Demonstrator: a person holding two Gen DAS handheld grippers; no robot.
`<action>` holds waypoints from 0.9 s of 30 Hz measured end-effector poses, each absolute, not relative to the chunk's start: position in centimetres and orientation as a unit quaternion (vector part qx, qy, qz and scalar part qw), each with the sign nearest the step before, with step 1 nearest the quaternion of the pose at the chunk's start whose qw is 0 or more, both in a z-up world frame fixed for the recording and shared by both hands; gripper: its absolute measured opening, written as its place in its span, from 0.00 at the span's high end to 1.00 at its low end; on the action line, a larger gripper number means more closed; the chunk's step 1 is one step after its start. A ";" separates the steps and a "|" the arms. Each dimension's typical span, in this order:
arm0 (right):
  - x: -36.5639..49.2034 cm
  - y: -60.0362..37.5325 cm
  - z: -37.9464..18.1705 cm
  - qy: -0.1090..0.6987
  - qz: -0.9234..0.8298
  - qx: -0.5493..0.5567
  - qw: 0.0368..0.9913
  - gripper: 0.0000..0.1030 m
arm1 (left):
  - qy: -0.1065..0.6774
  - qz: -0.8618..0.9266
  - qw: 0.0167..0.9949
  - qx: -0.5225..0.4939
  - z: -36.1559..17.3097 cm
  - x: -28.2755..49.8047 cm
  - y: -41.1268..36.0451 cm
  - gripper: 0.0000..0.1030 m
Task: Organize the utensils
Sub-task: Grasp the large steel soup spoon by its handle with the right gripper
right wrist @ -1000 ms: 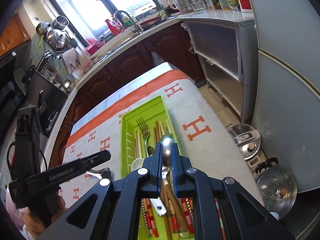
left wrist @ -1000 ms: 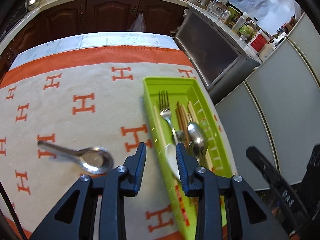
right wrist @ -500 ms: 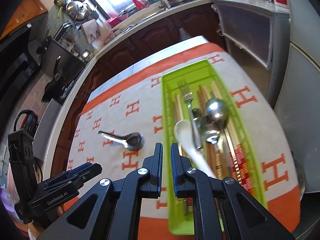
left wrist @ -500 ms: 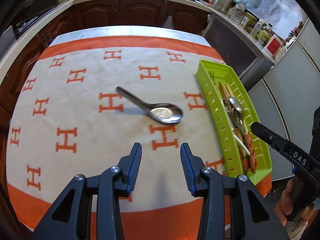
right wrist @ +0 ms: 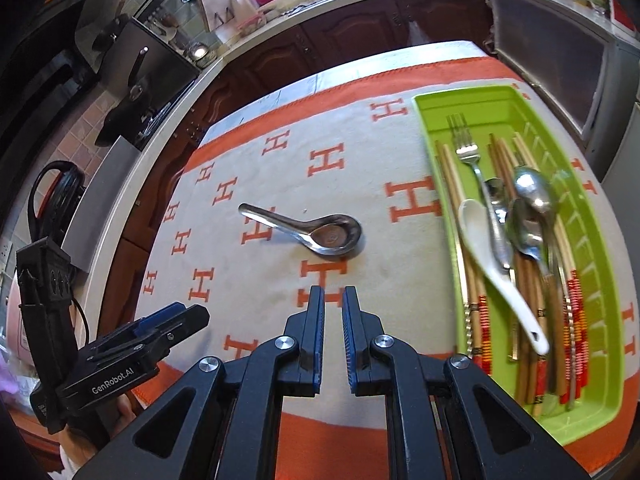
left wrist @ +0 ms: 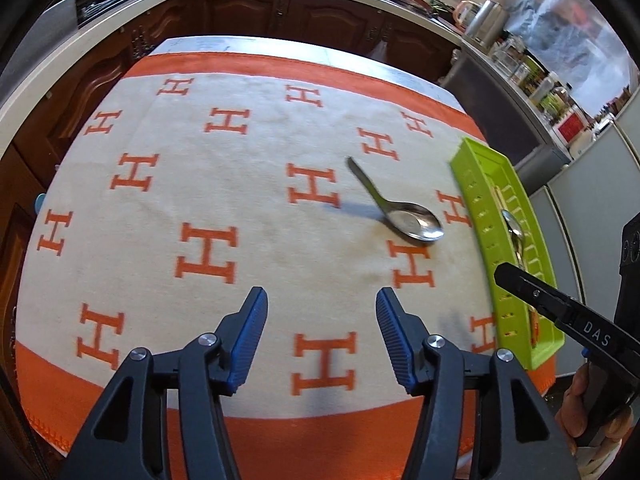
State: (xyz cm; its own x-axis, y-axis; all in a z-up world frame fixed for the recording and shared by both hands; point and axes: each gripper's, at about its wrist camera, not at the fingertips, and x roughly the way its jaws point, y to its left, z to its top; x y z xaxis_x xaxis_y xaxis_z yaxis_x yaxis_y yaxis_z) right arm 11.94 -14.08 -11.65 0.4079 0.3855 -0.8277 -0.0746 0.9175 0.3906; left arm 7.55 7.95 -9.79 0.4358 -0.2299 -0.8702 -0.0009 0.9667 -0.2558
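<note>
1. A steel spoon (right wrist: pixel 316 232) lies alone on the cloth (right wrist: pixel 248 280), bowl up, its handle pointing away from the tray (right wrist: pixel 596 364).
2. The green tray sits along the cloth's right edge, near the spoon but apart from it.
3. In the tray lie a fork (right wrist: pixel 468 152), a white spoon (right wrist: pixel 492 260), metal spoons (right wrist: pixel 532 192) and chopsticks (right wrist: pixel 452 188), overlapping one another.
4. The left gripper (left wrist: pixel 321 320) hovers over the cloth short of the spoon; its jaws are opening, standing well apart with nothing between them.
5. The right gripper (right wrist: pixel 333 320) hangs over the cloth just short of the spoon's bowl; its jaws are opening, with a narrow gap so far, nothing between them.
6. A hand (left wrist: pixel 580 408) holds the right gripper's grip.
7. Dark cabinets (left wrist: pixel 256 12) and a counter (left wrist: pixel 60 52) ring the table.
</note>
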 end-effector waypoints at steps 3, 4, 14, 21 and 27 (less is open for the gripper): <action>13.4 -12.9 -12.7 0.536 0.145 0.161 0.816 0.84 | 0.529 -0.053 0.839 -0.114 -10.4 8.1 9.3 0.43; 14.1 -12.8 -13.0 0.539 0.145 0.168 0.813 0.83 | 0.529 -0.051 0.839 -0.116 -10.5 8.2 9.6 0.42; 18.7 -12.2 -18.2 0.577 0.071 0.229 0.781 0.83 | 0.531 -0.056 0.836 -0.129 -11.6 9.5 10.6 0.42; 20.4 -12.1 -19.6 0.559 0.051 0.238 0.793 0.82 | 0.533 -0.063 0.833 -0.134 -12.1 10.2 10.6 0.42; 22.1 -11.2 -19.7 0.543 0.037 0.231 0.806 0.82 | 0.538 -0.064 0.829 -0.137 -12.6 10.5 10.3 0.41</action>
State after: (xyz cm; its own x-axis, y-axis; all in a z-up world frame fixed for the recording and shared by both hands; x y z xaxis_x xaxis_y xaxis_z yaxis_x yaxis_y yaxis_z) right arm 22.05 -11.19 -19.74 0.4074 0.3108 -0.8587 0.1914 0.8904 0.4131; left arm 10.53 10.35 -12.56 0.4124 -0.2531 -0.8752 -0.0412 0.9545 -0.2954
